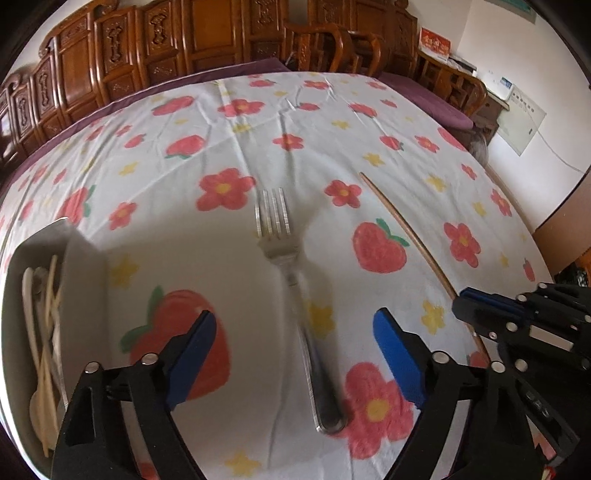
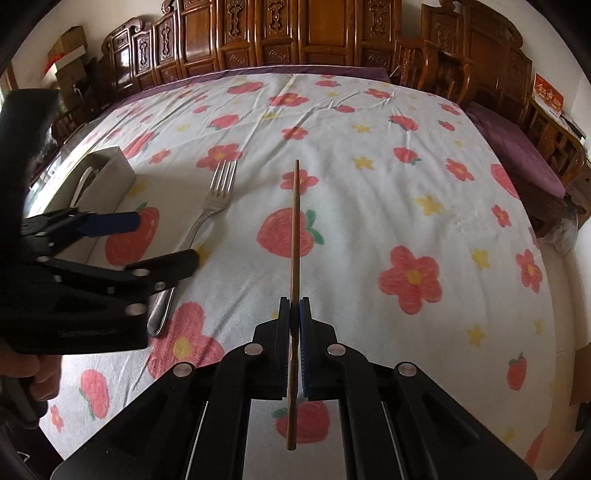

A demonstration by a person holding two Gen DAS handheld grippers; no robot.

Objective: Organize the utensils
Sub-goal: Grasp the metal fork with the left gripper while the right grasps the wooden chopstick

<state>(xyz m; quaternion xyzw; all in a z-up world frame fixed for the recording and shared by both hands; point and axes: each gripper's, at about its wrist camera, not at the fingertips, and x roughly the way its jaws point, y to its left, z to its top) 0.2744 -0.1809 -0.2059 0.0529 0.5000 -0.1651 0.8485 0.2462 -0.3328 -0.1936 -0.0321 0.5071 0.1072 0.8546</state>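
A metal fork [image 1: 295,295] lies on the floral tablecloth, tines pointing away; it also shows in the right wrist view [image 2: 207,218]. My left gripper [image 1: 295,354] is open, its blue pads on either side of the fork's handle, just above it. My right gripper [image 2: 295,314] is shut on a brown wooden chopstick [image 2: 294,236], which points forward over the cloth; the chopstick also shows in the left wrist view [image 1: 406,229]. A white utensil box [image 1: 33,295] holding pale spoons and chopsticks stands at the left; it also shows in the right wrist view [image 2: 107,173].
The table [image 2: 369,166] is covered with a white cloth printed with strawberries and flowers. Carved wooden cabinets [image 2: 295,33] and chairs [image 1: 332,48] stand behind the table. A purple cover edges the far side.
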